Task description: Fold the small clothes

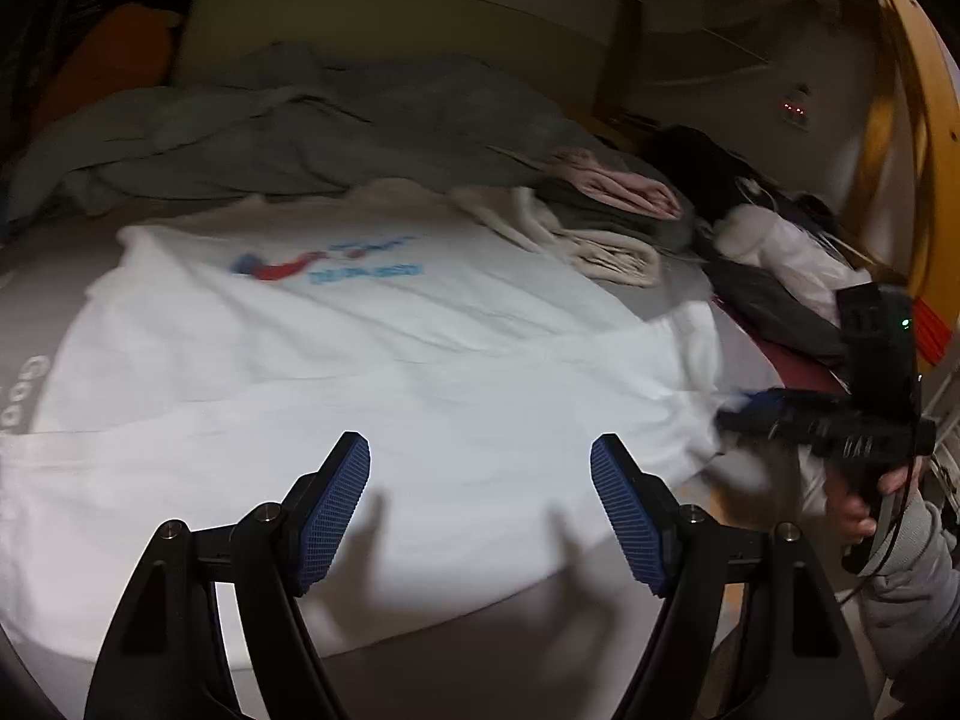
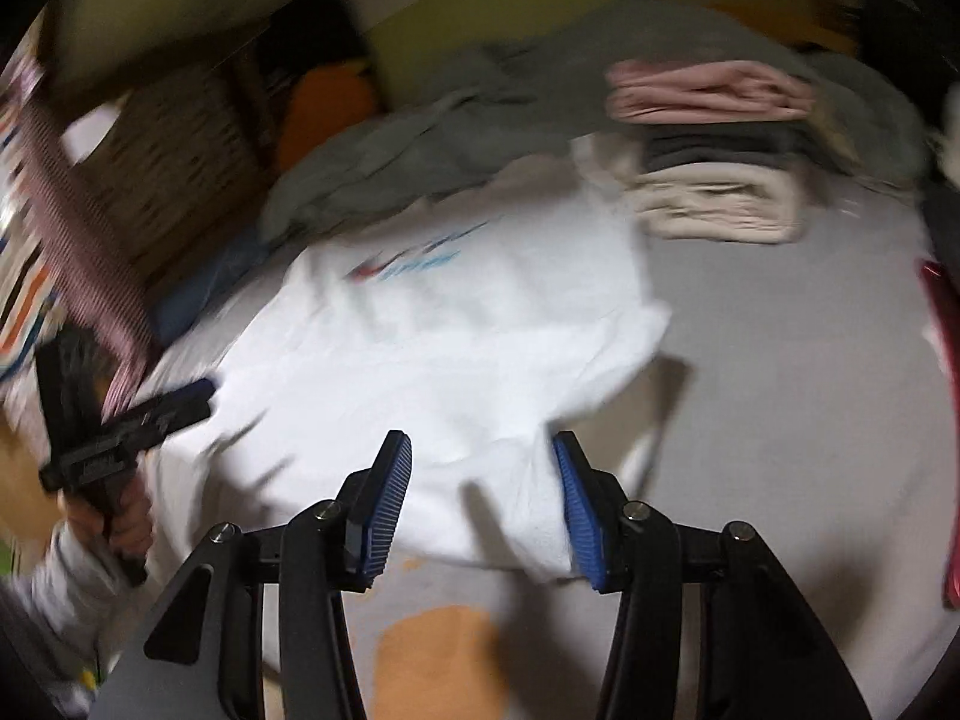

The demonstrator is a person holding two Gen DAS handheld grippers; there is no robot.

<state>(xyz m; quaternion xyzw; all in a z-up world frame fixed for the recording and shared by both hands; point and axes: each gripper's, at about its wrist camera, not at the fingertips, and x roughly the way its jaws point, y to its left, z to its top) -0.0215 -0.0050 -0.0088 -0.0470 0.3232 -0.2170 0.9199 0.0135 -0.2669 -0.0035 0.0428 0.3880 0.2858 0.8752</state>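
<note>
A white T-shirt [image 1: 360, 372] with a red-and-blue print on its chest is lying spread out flat on a bed covered by a grey sheet [image 2: 780, 360], its hem reaching toward the near edge.

The left hand-held gripper [image 1: 480, 480] is hovering just above the lower part of the shirt, its blue-padded fingers [image 1: 333, 510] standing wide apart with nothing between them but the cloth below; shadows of both fingers are falling on the fabric. The right hand-held gripper [image 2: 483, 504] is hanging over the shirt's near corner, its fingers [image 2: 579, 516] roughly half spread and pressing on nothing. In the left wrist view its tips are reaching to the shirt's right-hand edge, though blur is hiding whether they are touching it.

The left wrist view is giving the print fairly clearly, plus the person's hand [image 1: 852, 504] in a grey sleeve gripping the right tool's handle, and a dark heap of clothes [image 1: 774, 300] off the bed's right side. The right wrist view, heavily smeared, is showing instead the person's other hand [image 2: 120, 516] holding the left tool, an orange patch [image 2: 432, 654] below the bed's edge, and a wicker-looking basket [image 2: 180, 150] at the far left.

Beyond the shirt, a stack of folded clothes [image 2: 714, 156] is sitting, pink over dark grey over cream. Behind it a crumpled grey-green blanket [image 1: 300, 138] is lying across the bed's far side.
</note>
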